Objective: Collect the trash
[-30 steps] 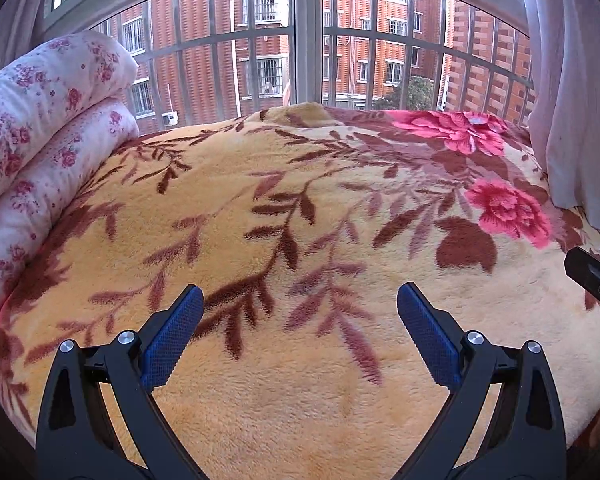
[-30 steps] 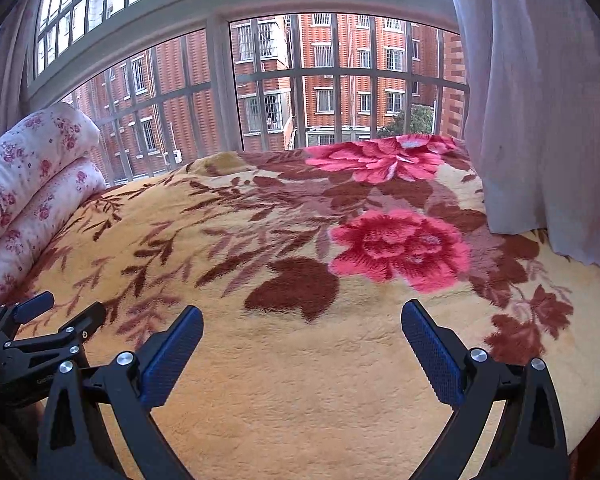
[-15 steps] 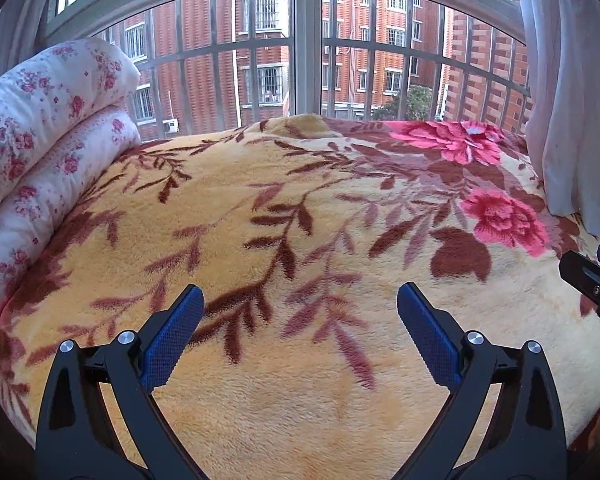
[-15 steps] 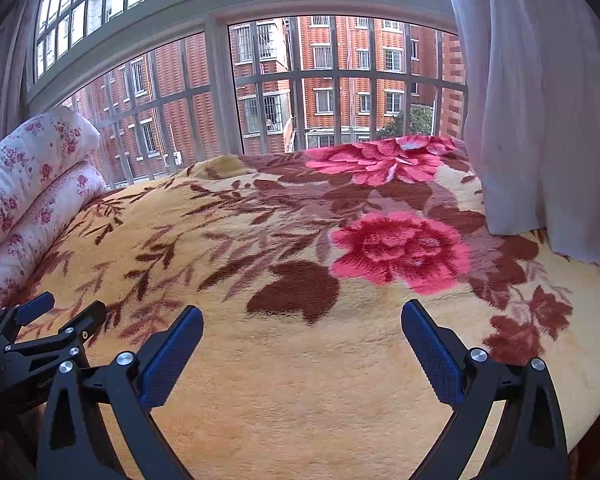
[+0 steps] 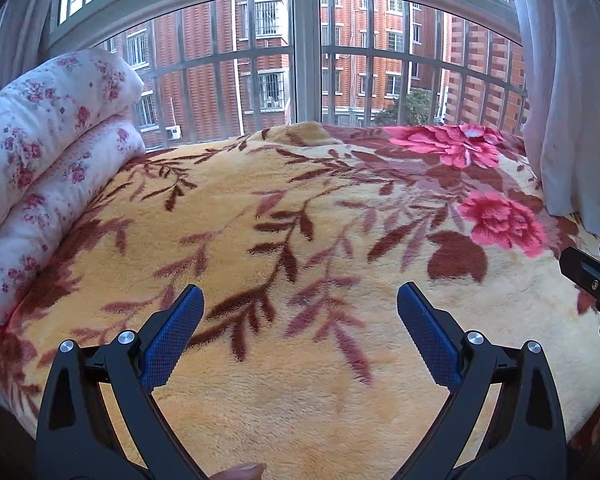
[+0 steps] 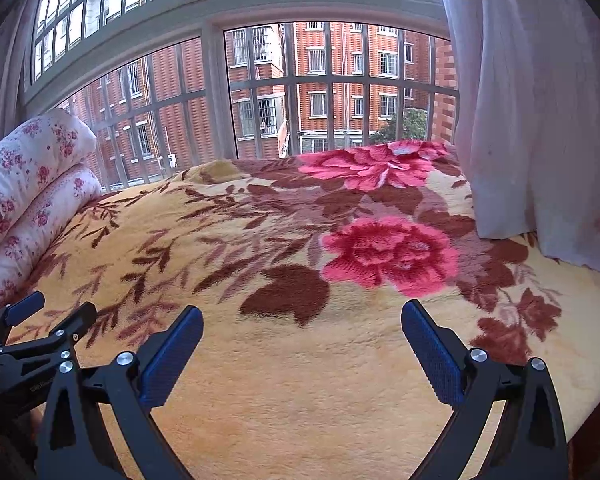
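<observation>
No trash shows in either view. My left gripper [image 5: 300,300] is open and empty, held over the near part of a bed covered by a yellow fleece blanket [image 5: 300,220] with brown leaves and pink flowers. My right gripper [image 6: 302,316] is open and empty over the same blanket [image 6: 260,380], to the right of the left one. The right gripper's tip shows at the right edge of the left wrist view [image 5: 592,276]. The left gripper shows at the lower left of the right wrist view [image 6: 36,336].
A folded white floral quilt [image 5: 48,168] lies at the bed's left end, also seen in the right wrist view [image 6: 28,184]. A barred window [image 5: 308,60] runs behind the bed. A pale curtain [image 6: 540,100] hangs at the right onto the blanket.
Both grippers have tilted upward a little, so the bed sits lower in both views and more window shows. Both stay open and empty.
</observation>
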Demonstrator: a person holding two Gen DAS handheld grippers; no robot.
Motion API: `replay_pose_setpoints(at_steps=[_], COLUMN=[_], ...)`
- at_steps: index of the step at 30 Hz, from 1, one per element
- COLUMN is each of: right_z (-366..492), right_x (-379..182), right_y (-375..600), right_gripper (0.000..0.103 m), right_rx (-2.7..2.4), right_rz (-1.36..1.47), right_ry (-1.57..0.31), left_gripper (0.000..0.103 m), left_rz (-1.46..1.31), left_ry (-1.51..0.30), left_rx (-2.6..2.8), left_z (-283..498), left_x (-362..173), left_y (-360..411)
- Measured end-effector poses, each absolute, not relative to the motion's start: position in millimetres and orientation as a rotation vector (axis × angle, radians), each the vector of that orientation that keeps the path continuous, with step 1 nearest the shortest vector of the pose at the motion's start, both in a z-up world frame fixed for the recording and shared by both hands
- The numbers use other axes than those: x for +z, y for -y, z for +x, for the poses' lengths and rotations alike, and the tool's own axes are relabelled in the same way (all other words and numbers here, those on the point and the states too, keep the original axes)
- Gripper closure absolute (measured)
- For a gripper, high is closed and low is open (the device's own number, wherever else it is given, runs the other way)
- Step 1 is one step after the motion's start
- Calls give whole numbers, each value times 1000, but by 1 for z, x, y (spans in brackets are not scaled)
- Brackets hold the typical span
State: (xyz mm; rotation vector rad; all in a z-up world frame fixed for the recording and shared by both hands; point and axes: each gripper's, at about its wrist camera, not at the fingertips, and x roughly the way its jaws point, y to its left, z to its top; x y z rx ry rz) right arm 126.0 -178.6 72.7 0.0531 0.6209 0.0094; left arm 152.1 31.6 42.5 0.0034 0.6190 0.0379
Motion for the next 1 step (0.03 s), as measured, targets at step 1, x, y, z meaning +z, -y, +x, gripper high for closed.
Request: replay_pose_setpoints(at_steps=[1], right_z=[125], right_x=[73], right_y=[178], right_gripper=[5], right_rx=[8], right_rz=[52], right_ry=[-620], left_gripper=[8], left_rz=[2], left_ry=[-620], left_rx=[37], left_z=[152], left_x=[43], left_y=[-32])
